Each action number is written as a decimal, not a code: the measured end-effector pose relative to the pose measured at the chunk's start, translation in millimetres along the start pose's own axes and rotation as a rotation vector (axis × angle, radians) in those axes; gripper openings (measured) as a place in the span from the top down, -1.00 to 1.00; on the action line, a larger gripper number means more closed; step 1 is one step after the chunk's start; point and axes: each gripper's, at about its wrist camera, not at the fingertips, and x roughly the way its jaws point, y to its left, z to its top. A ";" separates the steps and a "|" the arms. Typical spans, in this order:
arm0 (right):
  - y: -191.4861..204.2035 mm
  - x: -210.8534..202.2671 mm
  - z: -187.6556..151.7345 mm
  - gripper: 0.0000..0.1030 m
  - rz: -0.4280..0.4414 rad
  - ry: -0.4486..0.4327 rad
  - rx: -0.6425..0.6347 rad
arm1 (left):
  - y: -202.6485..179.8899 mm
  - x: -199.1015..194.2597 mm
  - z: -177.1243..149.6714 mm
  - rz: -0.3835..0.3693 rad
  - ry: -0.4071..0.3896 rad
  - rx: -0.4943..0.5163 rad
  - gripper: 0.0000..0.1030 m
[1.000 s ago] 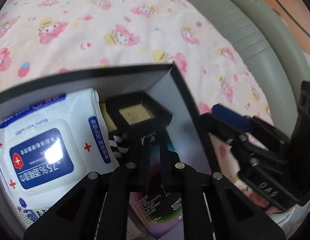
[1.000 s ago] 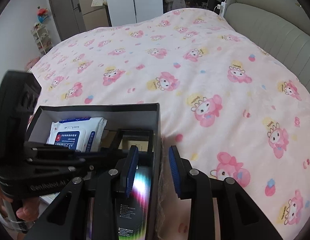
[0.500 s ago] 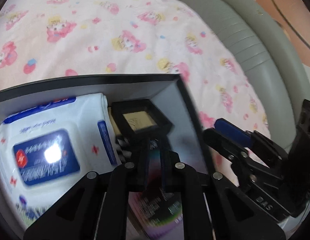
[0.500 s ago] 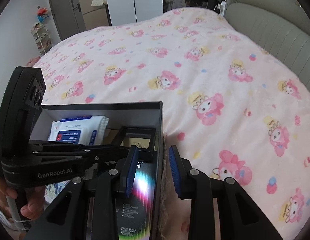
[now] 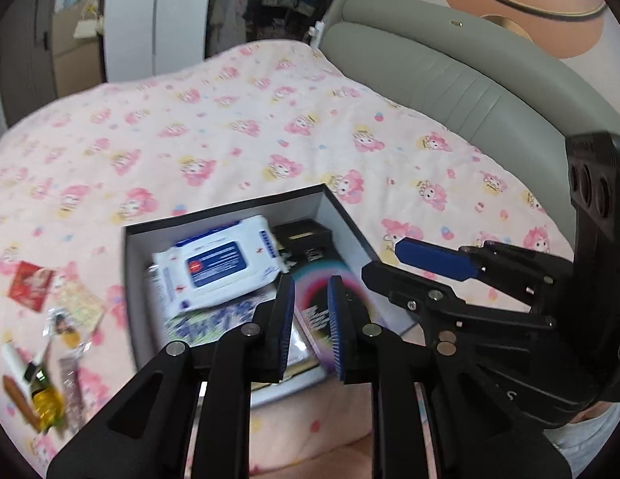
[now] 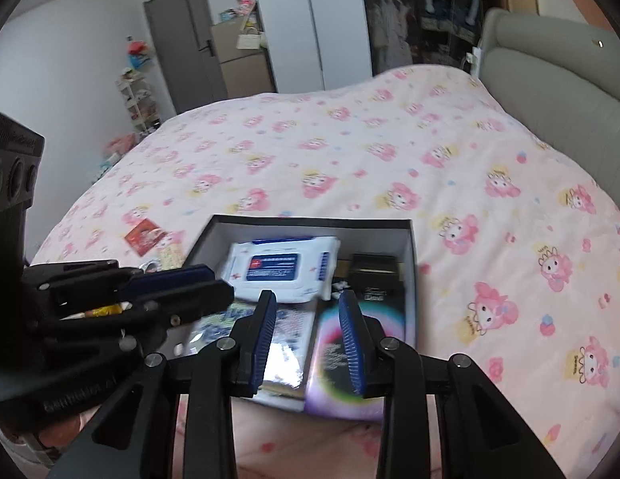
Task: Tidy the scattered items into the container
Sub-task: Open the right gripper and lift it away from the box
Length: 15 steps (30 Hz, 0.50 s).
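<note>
- we see the open black box (image 6: 410, 247) on the bed (image 6: 350, 151), on the near part of the pink cartoon blanket.
- inside the box, a white wipes pack (image 6: 278, 267) with a blue label lies at the far left, and a small black case (image 6: 374, 267) is at the far right, just beside it.
- a colourful glossy box (image 6: 342, 367) lies in the near right part of the container, and a blurred blue-white packet (image 6: 286, 331) lies to its left.
- our left gripper (image 5: 310, 319) is above the near edge of the box; its jaws are released, with a gap between the blue pads and nothing in it.
- our right gripper (image 6: 308, 331) is also above the near side of the box; its jaws are released and hold nothing.
- some items are outside the container, on the blanket to the left of it: a red packet (image 5: 30, 285), a small yellow bottle (image 5: 44, 399) and some thin wrappers (image 5: 72, 311).
- the grey headboard (image 5: 450, 76) is at the far right.
</note>
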 end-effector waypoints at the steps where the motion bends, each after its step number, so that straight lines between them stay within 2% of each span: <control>1: 7.0 -3.7 -1.3 0.44 0.006 0.000 -0.009 | 4.0 -6.0 -3.6 0.011 -0.003 -0.006 0.69; 6: 42.5 -12.7 -5.9 0.44 0.038 0.005 -0.058 | 24.3 -35.9 -21.8 0.064 -0.017 -0.034 0.68; 11: 82.6 -2.1 -2.9 0.44 0.069 0.025 -0.112 | 45.5 -65.9 -39.6 0.119 -0.030 -0.063 0.68; 15: 119.9 6.8 3.7 0.44 0.119 0.033 -0.151 | 76.7 -94.6 -47.2 0.170 -0.047 -0.092 0.68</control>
